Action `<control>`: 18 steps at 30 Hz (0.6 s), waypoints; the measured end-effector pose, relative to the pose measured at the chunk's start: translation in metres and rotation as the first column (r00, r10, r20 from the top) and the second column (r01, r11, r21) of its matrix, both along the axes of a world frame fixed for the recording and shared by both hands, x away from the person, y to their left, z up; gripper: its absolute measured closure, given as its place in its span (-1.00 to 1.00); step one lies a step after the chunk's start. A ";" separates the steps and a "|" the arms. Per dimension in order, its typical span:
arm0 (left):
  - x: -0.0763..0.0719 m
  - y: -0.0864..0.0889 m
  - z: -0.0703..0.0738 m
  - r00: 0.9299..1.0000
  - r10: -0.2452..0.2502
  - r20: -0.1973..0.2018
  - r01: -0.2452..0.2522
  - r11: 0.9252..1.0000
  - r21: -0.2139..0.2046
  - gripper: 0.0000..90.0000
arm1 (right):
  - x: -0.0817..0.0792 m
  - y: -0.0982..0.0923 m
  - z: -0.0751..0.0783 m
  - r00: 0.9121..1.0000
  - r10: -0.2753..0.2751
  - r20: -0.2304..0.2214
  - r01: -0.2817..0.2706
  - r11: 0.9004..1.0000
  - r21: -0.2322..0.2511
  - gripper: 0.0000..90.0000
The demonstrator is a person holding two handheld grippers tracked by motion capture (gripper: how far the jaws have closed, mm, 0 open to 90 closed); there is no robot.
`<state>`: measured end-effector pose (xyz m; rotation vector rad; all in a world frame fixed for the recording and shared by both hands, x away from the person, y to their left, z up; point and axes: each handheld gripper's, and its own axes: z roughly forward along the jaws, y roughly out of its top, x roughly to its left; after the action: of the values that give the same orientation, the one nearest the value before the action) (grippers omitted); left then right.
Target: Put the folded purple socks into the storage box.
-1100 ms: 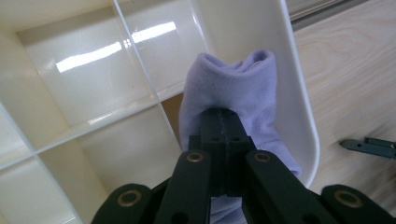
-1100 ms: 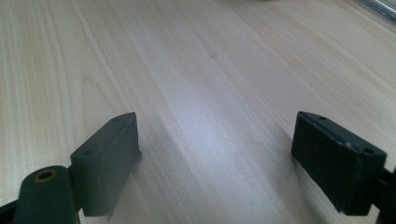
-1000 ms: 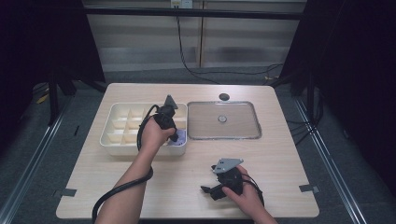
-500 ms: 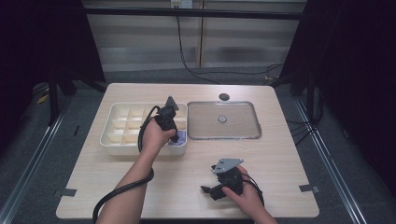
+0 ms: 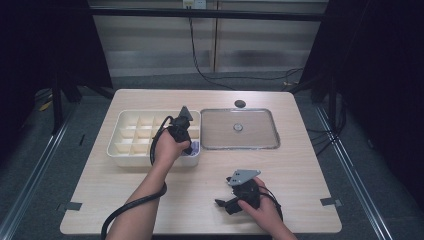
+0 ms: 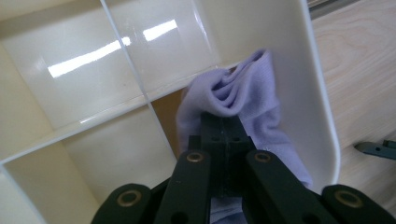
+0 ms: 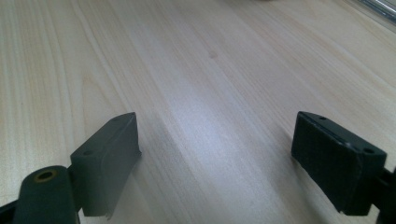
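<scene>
**Sock going into the corner slot of the organiser**

High view: the left gripper (image 5: 186,137) is tipped down into the white divided tray (image 5: 122,149), at the near corner slot beside the metal baking tray (image 5: 240,142). A bit of lilac cloth (image 5: 194,147) peeks out just under the hand. The right gripper (image 5: 239,197) rests low over the bare wooden table (image 5: 300,165), well apart from both trays.

Left gripper view: the jaws are clamped together on the lilac sock (image 6: 254,100), which is bunched against the tray's outer wall (image 6: 308,88) — already down inside the corner slot, folds pressed against the plastic.

Right gripper view: the two jaws stand wide apart with nothing between them, just wood grain (image 7: 210,93) below.

Judging by this, the placing step is nearly done. The next move calls for letting the jaws part so the sock drops free, then lifting straight up — the cloth could cling to a pad and ride back out.
</scene>
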<state>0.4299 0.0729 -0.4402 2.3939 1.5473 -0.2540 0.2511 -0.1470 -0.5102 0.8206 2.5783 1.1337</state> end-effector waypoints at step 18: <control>0.001 -0.001 -0.010 1.000 0.015 -0.014 -0.015 1.000 -0.003 1.00 | 0.000 0.001 0.000 1.000 0.000 -0.004 0.000 1.000 -0.002 -0.70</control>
<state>0.4307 0.0720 -0.4505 2.3822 1.5697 -0.2704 0.2513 -0.1461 -0.5101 0.8229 2.5820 1.1302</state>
